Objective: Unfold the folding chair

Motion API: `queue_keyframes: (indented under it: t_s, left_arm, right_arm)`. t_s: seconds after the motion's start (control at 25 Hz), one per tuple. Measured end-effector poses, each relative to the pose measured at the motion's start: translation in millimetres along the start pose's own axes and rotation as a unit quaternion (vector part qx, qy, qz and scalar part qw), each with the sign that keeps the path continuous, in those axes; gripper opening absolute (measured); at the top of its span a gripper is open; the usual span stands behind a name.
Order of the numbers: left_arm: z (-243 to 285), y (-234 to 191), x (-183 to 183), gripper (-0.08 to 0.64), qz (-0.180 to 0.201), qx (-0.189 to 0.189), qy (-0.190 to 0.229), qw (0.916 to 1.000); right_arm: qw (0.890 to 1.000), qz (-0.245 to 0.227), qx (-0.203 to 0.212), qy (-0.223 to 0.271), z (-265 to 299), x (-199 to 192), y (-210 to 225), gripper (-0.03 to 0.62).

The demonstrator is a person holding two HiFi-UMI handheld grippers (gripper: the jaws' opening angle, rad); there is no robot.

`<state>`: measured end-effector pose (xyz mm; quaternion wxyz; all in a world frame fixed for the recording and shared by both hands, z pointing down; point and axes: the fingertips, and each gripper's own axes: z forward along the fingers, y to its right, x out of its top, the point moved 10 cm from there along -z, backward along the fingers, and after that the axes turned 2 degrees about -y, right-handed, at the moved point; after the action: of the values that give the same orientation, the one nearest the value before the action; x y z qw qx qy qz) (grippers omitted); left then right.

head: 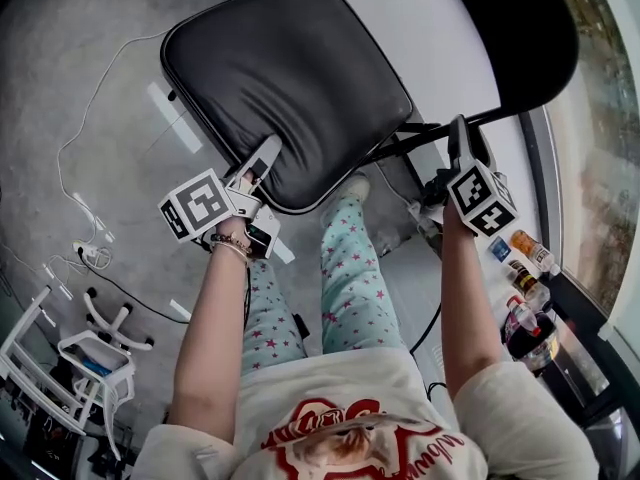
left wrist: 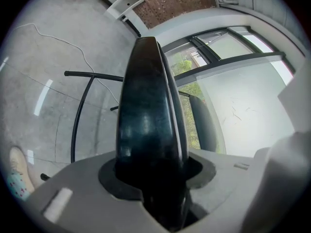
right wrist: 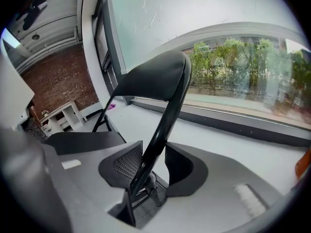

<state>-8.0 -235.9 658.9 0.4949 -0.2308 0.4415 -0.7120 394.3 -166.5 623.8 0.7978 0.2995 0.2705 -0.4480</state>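
Note:
A black folding chair stands on the grey floor in the head view, its padded seat [head: 290, 78] near level and its backrest [head: 520, 28] at the top right. My left gripper [head: 262, 160] is shut on the seat's front edge. In the left gripper view the seat [left wrist: 148, 110] runs edge-on out from between the jaws of the left gripper [left wrist: 150, 178]. My right gripper [head: 460, 133] is shut on the chair's black frame tube [right wrist: 163, 125] below the backrest [right wrist: 155, 76]. In the right gripper view the tube sits between the right gripper's [right wrist: 148, 166] pads.
The person's legs in star-patterned trousers [head: 340, 278] stand just in front of the seat. A white cable [head: 90, 138] and a power strip [head: 90, 255] lie on the floor at left, with a white rack [head: 90, 358] below. Bottles [head: 525, 268] stand at right by the window.

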Motion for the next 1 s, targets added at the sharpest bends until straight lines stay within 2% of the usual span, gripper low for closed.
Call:
queue_keyframes:
  t_s: [0.44,0.84,1.0]
  left_arm:
    - [-4.6,-11.3,-0.7,0.211,0.004,-0.024,0.003,0.9997]
    - [-25.3,-44.1,-1.2,0.21,-0.003,-0.049,0.006,0.9988]
    - [-35.2,-60.6,-0.4,0.212,-0.005,-0.067,0.007,0.9977]
  right_arm:
    - [1.0,0.015,-0.021,0.018,0.0,-4.2,-3.1,0.156]
    - [0.999,0.022,-0.006,0.028,-15.2,-22.9,-24.1,0.158]
    - [0.999,0.042,0.005,0.028,-25.0,-30.2,-35.6,0.149]
